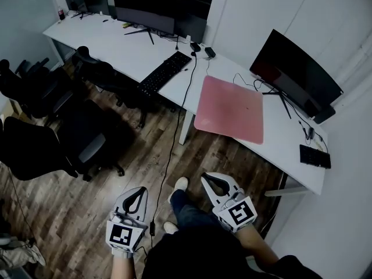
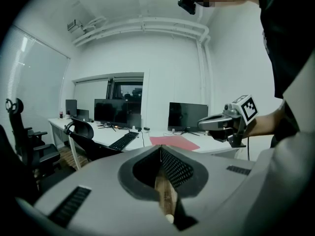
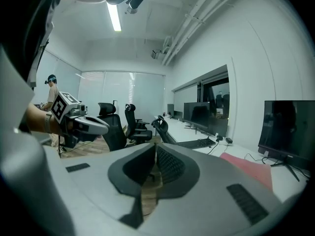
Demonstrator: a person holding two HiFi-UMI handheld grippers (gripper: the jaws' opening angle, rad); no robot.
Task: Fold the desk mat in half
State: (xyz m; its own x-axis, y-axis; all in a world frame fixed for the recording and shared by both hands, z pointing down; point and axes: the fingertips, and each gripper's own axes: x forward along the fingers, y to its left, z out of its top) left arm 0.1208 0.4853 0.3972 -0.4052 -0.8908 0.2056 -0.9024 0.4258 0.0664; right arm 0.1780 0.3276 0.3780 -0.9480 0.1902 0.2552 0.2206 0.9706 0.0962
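Observation:
The pink desk mat (image 1: 229, 109) lies flat and unfolded on the white desk (image 1: 133, 51), its near edge at the desk's front. Both grippers hang well short of the desk, over the wood floor by the person's legs. My left gripper (image 1: 140, 190) is shut with nothing in it, and my right gripper (image 1: 205, 177) is also shut and empty. In the left gripper view the jaws (image 2: 160, 149) meet in a line, with the mat (image 2: 174, 141) far ahead and the right gripper (image 2: 224, 123) alongside. The right gripper view shows closed jaws (image 3: 155, 147) and the mat (image 3: 248, 168) low at the right.
A black monitor (image 1: 293, 74) stands behind the mat, with a small black device (image 1: 314, 156) to its right. A keyboard (image 1: 164, 72) and cables lie left of the mat. Black office chairs (image 1: 87, 138) crowd the floor at the left. More monitors (image 1: 145, 7) stand at the back.

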